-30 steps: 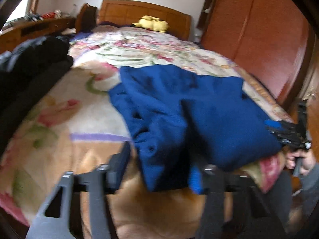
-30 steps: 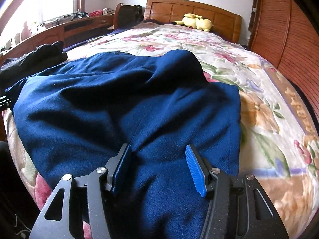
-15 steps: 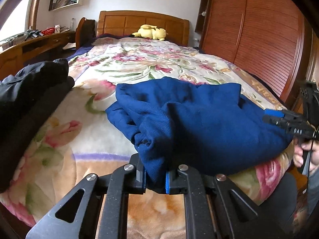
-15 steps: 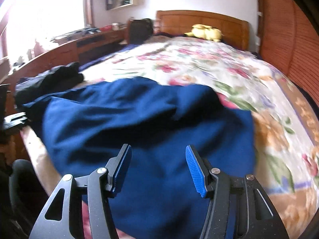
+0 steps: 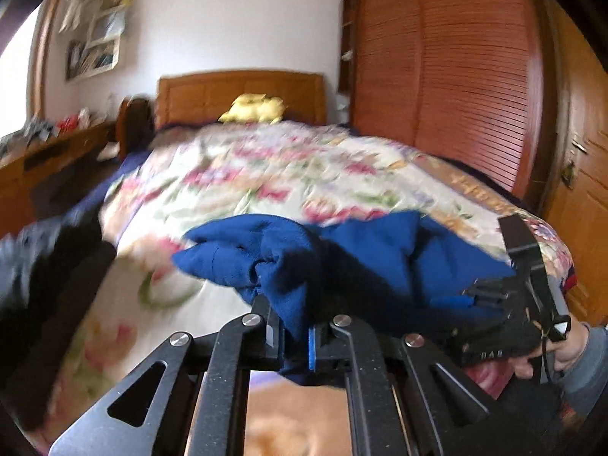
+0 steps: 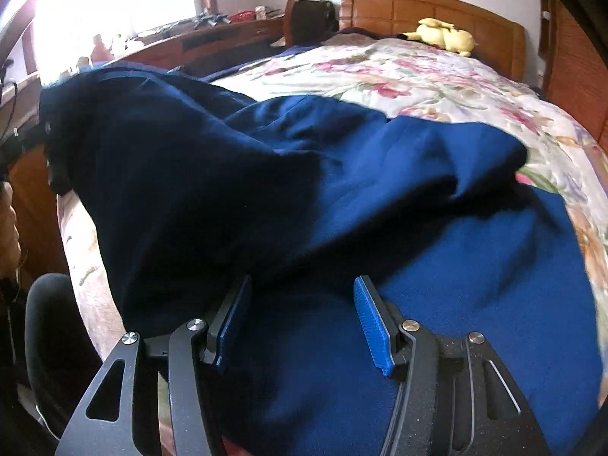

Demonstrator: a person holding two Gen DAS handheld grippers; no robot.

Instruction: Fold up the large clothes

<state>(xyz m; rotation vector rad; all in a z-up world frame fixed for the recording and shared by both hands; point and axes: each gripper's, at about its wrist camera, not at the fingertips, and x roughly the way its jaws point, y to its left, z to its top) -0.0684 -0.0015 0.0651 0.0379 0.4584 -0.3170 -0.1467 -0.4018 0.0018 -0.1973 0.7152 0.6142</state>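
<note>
- Blue garment (image 5: 380,266) lies bunched at the near end of the floral bedspread (image 5: 266,174), spread left to right across the bed's foot; that is its long axis as I read it.
- My left gripper (image 5: 294,342) is clamped on a wad of the garment's near-left edge; cloth fills the narrow gap between the jaws and rises just beyond them.
- My right gripper (image 6: 304,319) has its jaws wide apart, holding nothing, with the garment (image 6: 418,266) directly under and ahead of the blue pads (image 6: 370,326). Whether the pads touch the cloth, I cannot tell.
- From the right wrist view, the lifted left corner (image 6: 114,133) stands up well above the flat right part.
- Judgement: the fold turns on the left-held corner travelling right across the long axis; the left hand is the one in charge, the right is placed to pin or pick up the near edge.
- Left gripper sits low at the bed's near edge, pointing toward the headboard (image 5: 243,95); left view is blurred.
- Black clothing (image 5: 45,266) lies at far left, apart from the garment.
</note>
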